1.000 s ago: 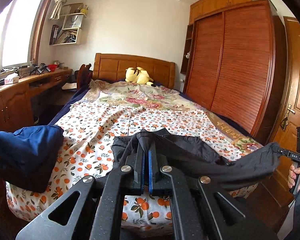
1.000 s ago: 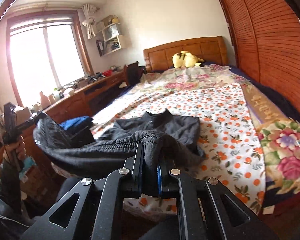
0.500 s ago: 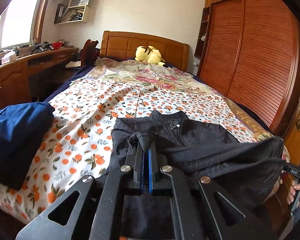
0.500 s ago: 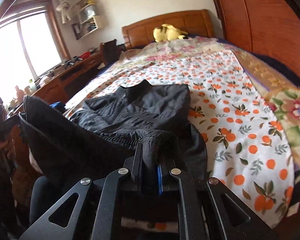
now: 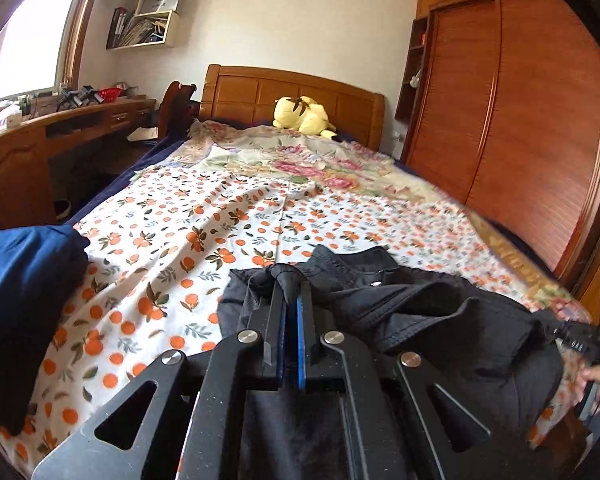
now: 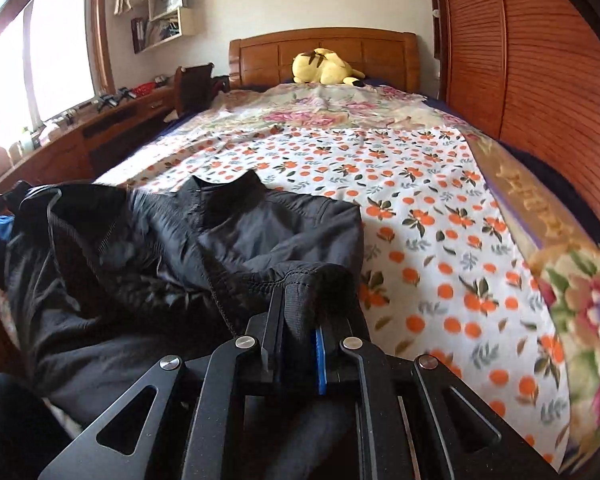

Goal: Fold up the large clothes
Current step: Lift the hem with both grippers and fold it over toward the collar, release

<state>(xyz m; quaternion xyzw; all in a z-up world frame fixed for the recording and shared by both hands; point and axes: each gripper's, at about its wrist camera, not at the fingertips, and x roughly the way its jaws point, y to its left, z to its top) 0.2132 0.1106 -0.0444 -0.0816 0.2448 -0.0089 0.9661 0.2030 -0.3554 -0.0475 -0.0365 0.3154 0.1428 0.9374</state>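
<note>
A black jacket [image 5: 412, 312] lies on the near end of the bed, collar toward the headboard, its lower part doubled back over its body. My left gripper [image 5: 291, 280] is shut on a pinched bunch of the jacket's hem at the left side. In the right wrist view the same jacket [image 6: 228, 232] spreads to the left, and my right gripper [image 6: 300, 292] is shut on a thick fold of its ribbed hem. At the right edge of the left wrist view a hand [image 5: 598, 380] holds the right gripper's black frame.
The bed carries an orange-print sheet [image 5: 188, 240] and a floral quilt [image 6: 324, 112] toward the headboard, with a yellow plush toy [image 5: 302, 116] by it. A folded blue garment [image 5: 24, 280] lies at the bed's near left corner. A desk runs along the left and a wooden wardrobe [image 5: 532, 128] along the right.
Both grippers have carried the jacket's hem forward and down toward the collar. The cloth that hung stretched between them now sags onto the jacket's body on the bed.
</note>
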